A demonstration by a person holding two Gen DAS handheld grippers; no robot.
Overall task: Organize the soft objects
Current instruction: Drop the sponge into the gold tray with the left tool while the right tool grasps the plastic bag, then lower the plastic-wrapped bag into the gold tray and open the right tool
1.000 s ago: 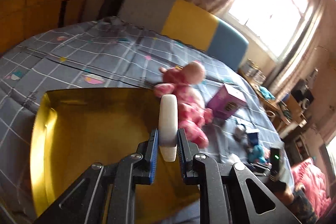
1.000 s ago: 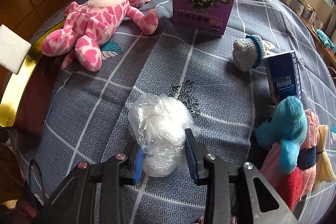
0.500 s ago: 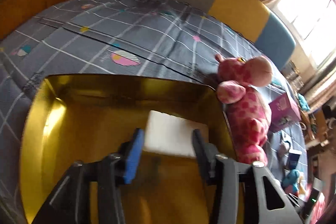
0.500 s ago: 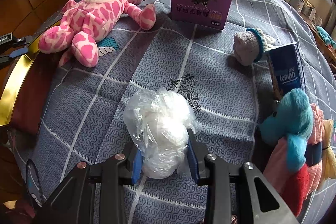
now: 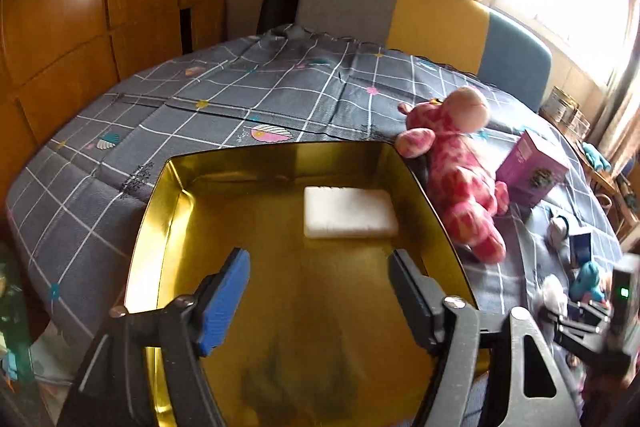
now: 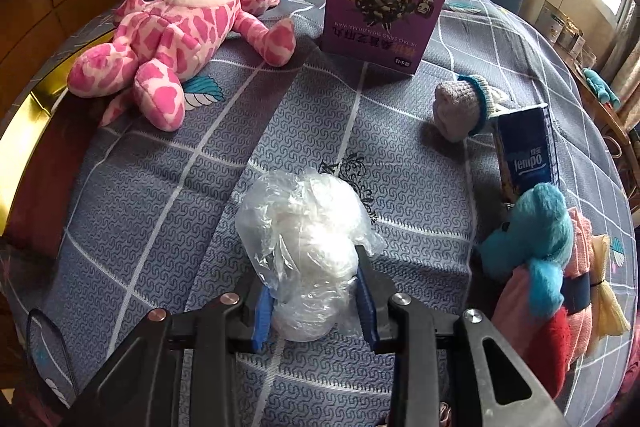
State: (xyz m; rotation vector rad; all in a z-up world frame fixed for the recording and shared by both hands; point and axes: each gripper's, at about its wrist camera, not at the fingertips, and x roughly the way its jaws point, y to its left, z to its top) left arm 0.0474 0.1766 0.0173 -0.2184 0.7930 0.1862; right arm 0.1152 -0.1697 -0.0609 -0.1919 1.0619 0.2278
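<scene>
A white sponge block (image 5: pixel 349 211) lies flat inside the gold tray (image 5: pixel 160 195) on the bed. My left gripper (image 5: pixel 318 291) is open and empty, above the tray just short of the sponge. My right gripper (image 6: pixel 314 307) is shut on a crumpled clear plastic bag (image 6: pixel 306 227), held just above the grey checked bedspread. A pink spotted plush giraffe (image 6: pixel 172 35) lies beside the tray's right rim; it also shows in the left wrist view (image 5: pixel 460 179).
A purple box (image 6: pixel 384 11) stands behind the bag. A grey knit sock (image 6: pixel 460 107), a blue Tempo tissue pack (image 6: pixel 526 155), a blue plush toy (image 6: pixel 532 235) and pink and red cloths (image 6: pixel 560 331) lie at the right. The tray's gold edge (image 6: pixel 24 131) is at the left.
My left gripper opened and let go of the white sponge, which now lies in the tray; the gripper has drawn back. My right gripper stays shut on the plastic bag, almost unmoved.
</scene>
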